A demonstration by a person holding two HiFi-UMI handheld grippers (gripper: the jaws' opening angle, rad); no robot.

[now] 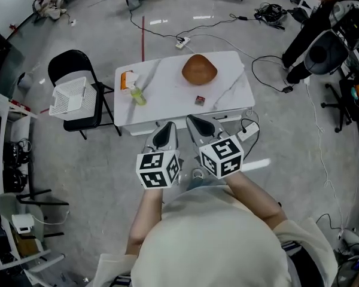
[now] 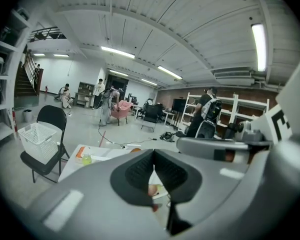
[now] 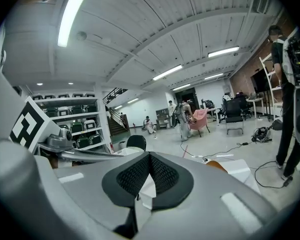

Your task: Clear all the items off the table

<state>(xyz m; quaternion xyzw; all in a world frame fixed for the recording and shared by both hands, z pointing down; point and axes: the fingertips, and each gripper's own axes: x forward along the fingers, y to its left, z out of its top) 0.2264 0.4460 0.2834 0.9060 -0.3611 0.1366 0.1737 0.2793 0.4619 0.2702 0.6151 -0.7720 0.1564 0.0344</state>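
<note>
The step in hand looks like the approach for a first pick. Four things are lying on the worktop [image 1: 167,103]:

- A wooden bowl [image 1: 199,69] is sitting toward the far right corner.
- An orange packet [image 1: 127,80] and a yellow-green bottle [image 1: 137,94] are lying close together by the left edge.
- A small dark square thing [image 1: 200,100], perhaps a wrapped sweet, is lying nearer the front edge.

To do this well, the person should be opening one tool before it is crossing the near edge. It makes sense to start with the closest thing. The bottle should be gripped across its body so it is not rolling away. The white basket [image 1: 70,95] on the chair [image 1: 78,61] beside the left edge seems a likely place for the things to go.

The left tool [image 1: 166,130] and the right tool [image 1: 198,125] are both being held clenched tight. They are side by side just short of the near edge, grasping nothing and touching nothing.
</note>
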